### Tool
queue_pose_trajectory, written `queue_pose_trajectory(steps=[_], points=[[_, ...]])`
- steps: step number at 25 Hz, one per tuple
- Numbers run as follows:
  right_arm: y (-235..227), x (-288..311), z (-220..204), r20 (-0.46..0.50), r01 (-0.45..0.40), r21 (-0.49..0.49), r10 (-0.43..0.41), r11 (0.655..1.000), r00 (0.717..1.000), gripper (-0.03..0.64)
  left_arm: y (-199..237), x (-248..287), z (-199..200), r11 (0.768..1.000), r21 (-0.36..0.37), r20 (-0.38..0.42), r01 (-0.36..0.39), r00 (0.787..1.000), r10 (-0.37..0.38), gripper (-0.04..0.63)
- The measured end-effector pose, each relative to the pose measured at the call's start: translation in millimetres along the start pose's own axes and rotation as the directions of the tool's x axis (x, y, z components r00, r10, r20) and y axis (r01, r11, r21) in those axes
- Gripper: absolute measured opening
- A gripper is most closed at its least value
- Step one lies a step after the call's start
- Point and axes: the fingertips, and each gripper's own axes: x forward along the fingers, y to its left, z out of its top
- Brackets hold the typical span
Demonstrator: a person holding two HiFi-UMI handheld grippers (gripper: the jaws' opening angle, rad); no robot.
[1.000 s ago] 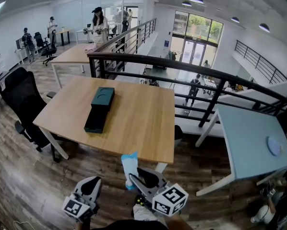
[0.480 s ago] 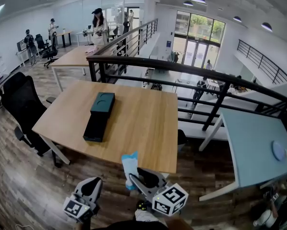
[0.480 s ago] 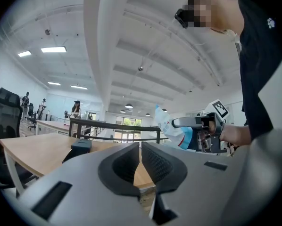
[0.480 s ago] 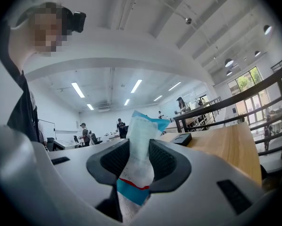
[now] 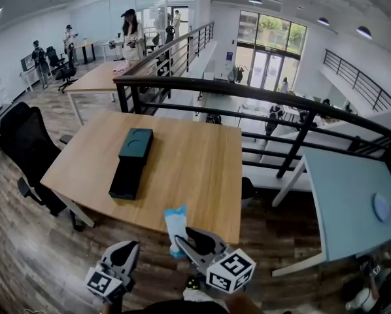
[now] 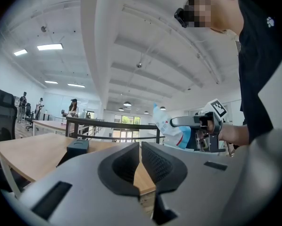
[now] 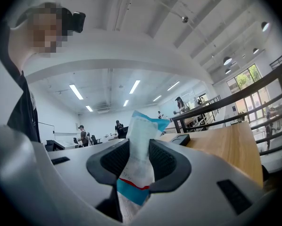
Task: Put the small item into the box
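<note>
A small white-and-blue packet (image 5: 176,228) stands upright between the jaws of my right gripper (image 5: 184,238), which is shut on it below the near edge of the wooden table (image 5: 189,175). In the right gripper view the packet (image 7: 142,147) sticks up between the pads of the right gripper (image 7: 140,160). A dark teal box (image 5: 136,143) lies on the table's left half, with a flat black box part (image 5: 125,178) against its near end. My left gripper (image 5: 125,252) hangs low at the left, jaws shut on nothing. From the left gripper (image 6: 140,157) I see the packet (image 6: 170,126) and the box (image 6: 78,147).
A black office chair (image 5: 27,152) stands left of the table. A black railing (image 5: 261,103) runs behind it, with an open drop beyond. A pale blue table (image 5: 346,195) stands at the right. People stand far off at other desks (image 5: 101,74).
The table and box have slid slightly down in the head view, so they are a little nearer. Both grippers keep their places in the frame, and the packet stays held.
</note>
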Motion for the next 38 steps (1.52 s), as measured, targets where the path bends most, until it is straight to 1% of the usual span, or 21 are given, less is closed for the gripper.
queue_pose_trajectory(steps=[8,13,18,28,31,34,38], points=[[-31.9,8.5,13.6,0.022,-0.011,0.027,0.011,1.0,1.0,0.135,6.7,32.1,14.1,1.0,0.015,-0.006,-0.006,1.0,0.006,0.023],[-54.4,10.6,18.1,0.044,-0.022,0.037,0.02,0.999,0.999,0.135,6.1,53.6,11.8,0.999,0.034,-0.032,-0.01,0.999,0.011,0.023],[-66.9,14.1,18.8,0.049,-0.021,0.049,0.018,0.999,0.999,0.135,12.3,68.3,16.9,0.999,0.042,-0.025,-0.006,1.0,0.007,0.023],[-92.8,36.0,19.0,0.02,-0.021,0.038,0.021,0.999,1.0,0.135,31.8,90.2,10.4,0.999,0.028,-0.013,-0.016,1.0,0.017,0.023],[-95.5,42.8,17.4,0.015,-0.026,0.037,0.025,0.999,1.0,0.135,39.0,91.5,7.9,0.999,0.017,-0.015,-0.028,0.999,0.028,0.023],[-96.3,45.2,16.1,0.012,-0.031,0.035,0.03,0.999,0.999,0.135,40.6,93.1,3.5,1.0,0.018,-0.026,-0.024,0.999,0.025,0.023],[-99.6,46.3,12.1,-0.002,-0.017,0.044,0.017,0.999,1.0,0.135,43.7,96.4,2.5,1.0,0.007,-0.019,-0.018,1.0,0.018,0.023]])
